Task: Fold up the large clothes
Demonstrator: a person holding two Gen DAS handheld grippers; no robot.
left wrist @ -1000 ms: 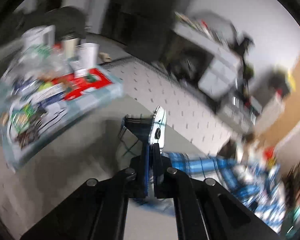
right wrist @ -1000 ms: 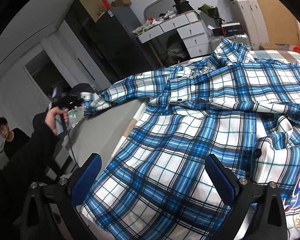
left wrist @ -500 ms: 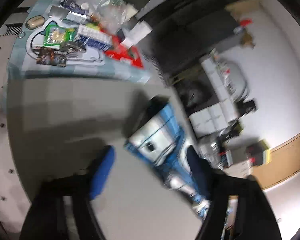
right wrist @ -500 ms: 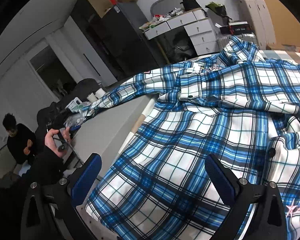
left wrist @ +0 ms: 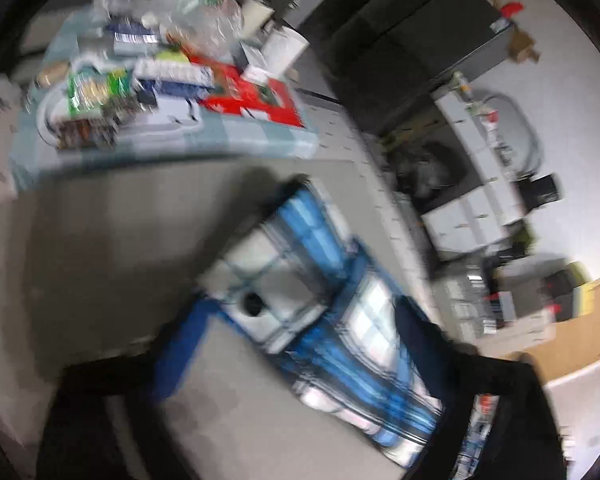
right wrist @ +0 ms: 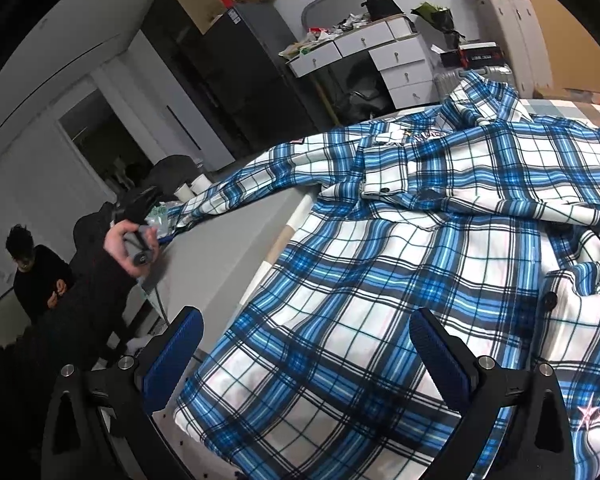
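Observation:
A blue and white plaid shirt lies spread over the table, with one long sleeve stretched out to the left. In the blurred left wrist view the sleeve's buttoned cuff lies flat on the grey tabletop. My left gripper straddles the cuff; its jaws are closing and the pads stand apart from the cloth. My right gripper hovers open over the shirt's lower front with nothing pinched. A hand holds the left gripper's handle near the sleeve's end.
A low table crowded with packets, bottles and a red box stands past the grey tabletop. White drawers and dark cabinets line the back wall. A person in black sits at the far left.
The left gripper has let go of the cuff, rolled and sunk towards it; the cuff now lies flat between the parted fingers. The right gripper has stayed open and still.

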